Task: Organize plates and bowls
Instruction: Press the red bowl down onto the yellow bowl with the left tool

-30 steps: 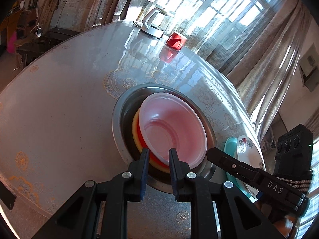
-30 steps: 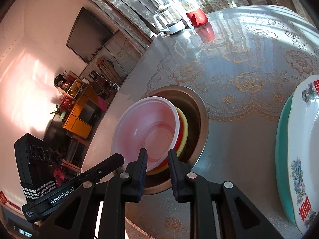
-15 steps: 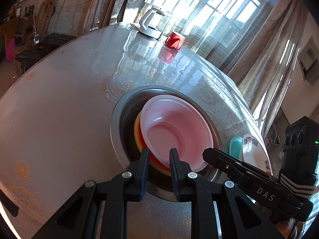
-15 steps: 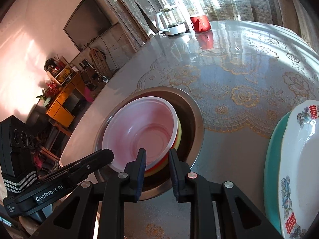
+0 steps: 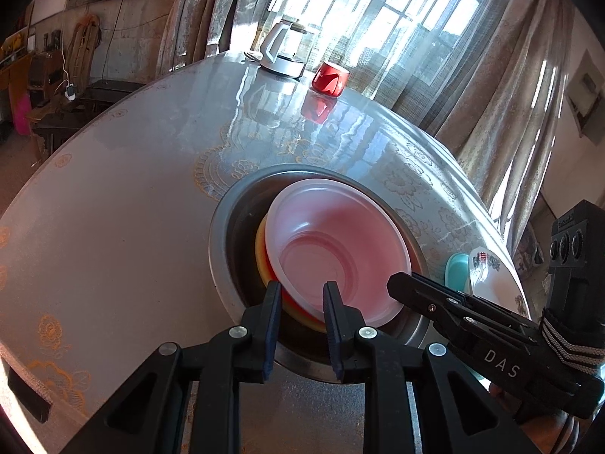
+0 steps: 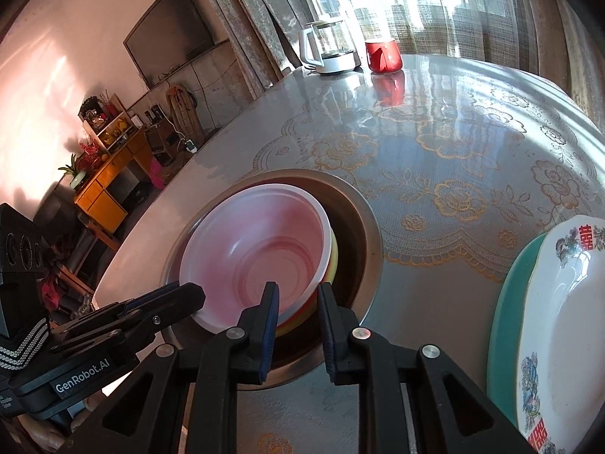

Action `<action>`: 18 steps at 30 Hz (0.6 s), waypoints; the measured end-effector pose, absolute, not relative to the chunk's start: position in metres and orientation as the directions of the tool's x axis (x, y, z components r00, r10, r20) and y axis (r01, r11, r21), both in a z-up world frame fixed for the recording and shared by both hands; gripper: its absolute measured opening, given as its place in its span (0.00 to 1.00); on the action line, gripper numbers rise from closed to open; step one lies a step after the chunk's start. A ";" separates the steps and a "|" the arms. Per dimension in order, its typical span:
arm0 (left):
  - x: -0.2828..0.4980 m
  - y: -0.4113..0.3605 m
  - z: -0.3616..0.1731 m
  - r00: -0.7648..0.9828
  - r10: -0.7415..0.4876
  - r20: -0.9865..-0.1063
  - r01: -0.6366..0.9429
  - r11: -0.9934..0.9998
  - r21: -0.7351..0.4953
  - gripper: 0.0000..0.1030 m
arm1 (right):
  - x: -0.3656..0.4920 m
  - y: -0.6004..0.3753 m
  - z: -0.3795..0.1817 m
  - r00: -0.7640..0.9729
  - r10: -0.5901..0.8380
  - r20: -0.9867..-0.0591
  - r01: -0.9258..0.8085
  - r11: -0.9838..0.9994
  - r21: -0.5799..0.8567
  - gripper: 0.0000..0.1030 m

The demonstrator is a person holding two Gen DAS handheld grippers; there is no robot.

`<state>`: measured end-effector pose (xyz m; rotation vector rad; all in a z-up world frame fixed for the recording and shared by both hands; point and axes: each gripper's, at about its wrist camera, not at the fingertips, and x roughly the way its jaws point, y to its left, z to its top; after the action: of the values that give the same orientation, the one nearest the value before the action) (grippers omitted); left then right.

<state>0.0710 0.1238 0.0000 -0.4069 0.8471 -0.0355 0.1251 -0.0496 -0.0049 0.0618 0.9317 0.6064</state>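
The see-through pink bowl (image 5: 336,253) sits on top of a small stack, with a red bowl (image 5: 289,299) and a yellow bowl (image 5: 261,246) peeking out under it. The whole stack rests down inside the round metal basin (image 5: 223,234) set in the middle of the table (image 5: 113,208).

That top bowl looks thin and light, like soft plastic. It may bend if you squeeze hard, and it may slide. The best spot to grab looks like its near rim. Pinch the lip only.

Your left gripper (image 5: 300,295) is partly open, with a small gap between the jaws. It holds nothing. Its tips sit right at the near rim of the stack, but I cannot tell if they touch it.

Your right gripper (image 6: 295,295) is also partly open and holds nothing. Its left finger is over the pink bowl's rim and its right finger is outside the stack.

The two tools are close to each other, so mind they do not bump.

To your right, near the table edge, a white flowered plate (image 6: 559,302) lies on a teal plate (image 6: 503,321). It looks like china, so it would be heavy and could break.

Far away stand a kettle (image 5: 281,51) and a red cup (image 5: 329,78). There is lots of open table on the left
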 end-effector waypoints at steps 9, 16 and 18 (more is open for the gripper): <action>0.071 0.121 0.000 0.666 -0.169 -0.727 -0.131 0.932 -0.337 0.22 | 0.128 -0.054 -0.006 0.441 0.530 -0.724 -0.451 0.828 0.331 0.18; 0.071 0.120 0.000 0.670 -0.158 -0.726 -0.130 0.937 -0.324 0.22 | 0.129 -0.058 -0.006 0.438 0.552 -0.710 -0.441 0.820 0.366 0.19; 0.071 0.119 0.000 0.674 -0.145 -0.725 -0.133 0.941 -0.312 0.22 | 0.128 -0.058 -0.006 0.444 0.552 -0.706 -0.442 0.820 0.364 0.19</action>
<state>0.0712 0.1194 0.0004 -0.3567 0.8363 -0.0067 0.1282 -0.0576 -0.0058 0.1323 0.9241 0.6188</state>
